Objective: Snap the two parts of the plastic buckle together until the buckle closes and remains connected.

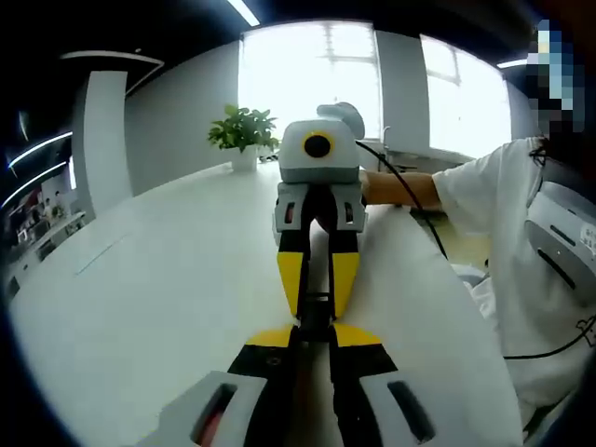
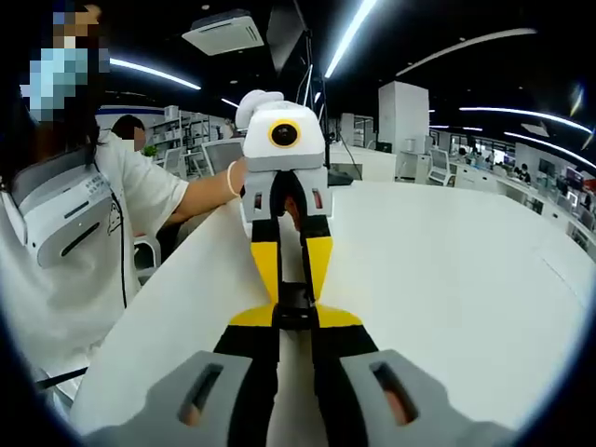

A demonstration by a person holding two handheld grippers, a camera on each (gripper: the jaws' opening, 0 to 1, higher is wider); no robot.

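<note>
Nose to nose, two grippers press a black buckle (image 1: pixel 315 312) together above a white table (image 1: pixel 168 307).
Left gripper (image 1: pixel 315 328) and right gripper (image 2: pixel 296 321) each clamp one half; pushing straight and level should click it.

Open-plan office: long white table (image 2: pixel 447 270), ceiling strip lights (image 2: pixel 349 37), desks with seated people (image 2: pixel 466 156).

White table (image 1: pixel 149 307), potted green plant (image 1: pixel 244 135) at its far edge by bright windows (image 1: pixel 307 79), person in white shirt (image 2: pixel 88 233), ceiling light strips (image 2: pixel 352 37), distant office desks (image 2: pixel 475 172)
</note>
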